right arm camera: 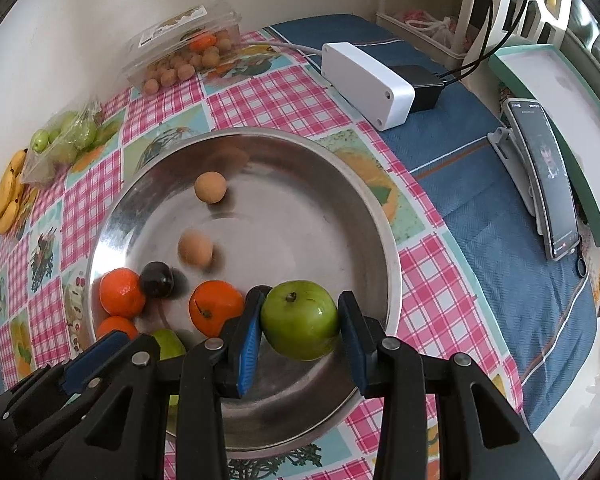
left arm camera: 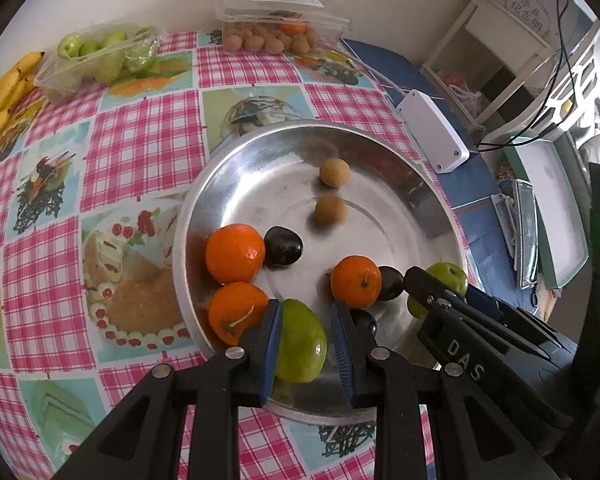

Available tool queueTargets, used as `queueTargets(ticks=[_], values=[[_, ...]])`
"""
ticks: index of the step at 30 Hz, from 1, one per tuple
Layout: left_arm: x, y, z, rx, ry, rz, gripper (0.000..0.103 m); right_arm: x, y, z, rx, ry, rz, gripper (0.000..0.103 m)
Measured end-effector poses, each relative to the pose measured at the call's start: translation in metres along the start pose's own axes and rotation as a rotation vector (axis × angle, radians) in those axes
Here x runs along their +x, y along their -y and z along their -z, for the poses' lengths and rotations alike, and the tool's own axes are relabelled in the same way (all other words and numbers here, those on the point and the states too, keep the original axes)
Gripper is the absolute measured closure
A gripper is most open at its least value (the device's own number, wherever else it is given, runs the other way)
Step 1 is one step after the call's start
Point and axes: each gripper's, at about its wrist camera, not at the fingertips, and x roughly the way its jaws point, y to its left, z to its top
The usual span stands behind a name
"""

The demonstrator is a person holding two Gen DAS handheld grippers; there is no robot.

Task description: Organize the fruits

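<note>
A steel bowl (left arm camera: 400, 184) on the checked tablecloth holds oranges (left arm camera: 235, 253), dark plums (left arm camera: 283, 247), two brown longans (left arm camera: 334, 173) and green fruits. My left gripper (left arm camera: 306, 320) hangs over the bowl's near rim, jaws open around a green fruit (left arm camera: 302, 344) that touches the left pad only. My right gripper (right arm camera: 300, 320) is closed on a green apple (right arm camera: 299, 324) over the bowl's near right side. The right gripper also shows in the left wrist view (left arm camera: 424, 284).
At the table's far edge are bananas (left arm camera: 4, 96), a clear tray of green fruits (left arm camera: 100, 60) and a clear box of longans (left arm camera: 276, 28). A white box (right arm camera: 364, 80) with cables and a phone on a stand (right arm camera: 548, 176) lie to the right.
</note>
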Motion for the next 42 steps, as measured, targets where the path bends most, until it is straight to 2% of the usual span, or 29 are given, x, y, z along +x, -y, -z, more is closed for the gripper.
queueTargets(ticks=[3,4,5,6,7,8,12,15,19,21,25,35,37,38,39,42], values=[[-0.008,-0.002,0.003,-0.01,0.008,0.001,0.07,-0.001,-0.003,-0.001,-0.007,0.001,-0.002,0.063],[-0.012,-0.004,0.005,-0.015,0.012,0.0,0.065,-0.003,-0.003,-0.001,-0.007,0.006,-0.005,0.061],[-0.015,-0.007,0.006,-0.022,0.015,-0.001,0.062,-0.004,-0.004,-0.002,-0.007,0.01,0.003,0.054],[-0.018,-0.009,0.007,-0.028,0.02,-0.003,0.054,-0.006,-0.004,-0.001,-0.007,0.018,0.009,0.051],[-0.023,-0.014,0.009,-0.036,0.028,-0.008,0.048,-0.008,-0.004,-0.001,-0.006,0.023,0.002,0.051],[-0.026,-0.017,0.01,-0.042,0.034,-0.018,0.046,-0.01,-0.004,0.0,-0.005,0.023,-0.006,0.051],[-0.036,-0.036,0.015,-0.074,0.059,-0.091,0.035,-0.011,-0.007,0.003,-0.012,0.014,-0.003,0.049],[-0.036,-0.052,0.022,-0.103,0.057,-0.164,0.027,-0.014,-0.011,0.006,-0.023,0.009,-0.012,0.035],[-0.036,-0.073,0.03,-0.14,0.049,-0.222,0.017,-0.019,-0.023,0.011,-0.064,0.009,-0.015,0.033],[-0.036,-0.082,0.033,-0.147,0.05,-0.25,0.01,-0.02,-0.028,0.014,-0.081,0.005,-0.016,0.025],[-0.036,-0.097,0.034,-0.171,0.056,-0.288,0.002,-0.02,-0.042,0.021,-0.122,-0.003,-0.013,0.025],[-0.034,-0.114,0.036,-0.197,0.064,-0.36,0.0,-0.017,-0.069,0.034,-0.214,-0.018,-0.007,0.023],[-0.035,-0.116,0.037,-0.196,0.064,-0.366,0.0,-0.017,-0.072,0.036,-0.223,-0.019,-0.003,0.017],[-0.036,-0.117,0.037,-0.198,0.065,-0.369,0.0,-0.018,-0.073,0.037,-0.224,-0.018,-0.003,0.004],[-0.038,-0.119,0.038,-0.204,0.068,-0.371,0.0,-0.02,-0.073,0.038,-0.224,-0.015,-0.004,0.0],[-0.044,-0.122,0.04,-0.21,0.078,-0.372,0.0,-0.024,-0.076,0.041,-0.232,-0.007,0.002,0.0]])
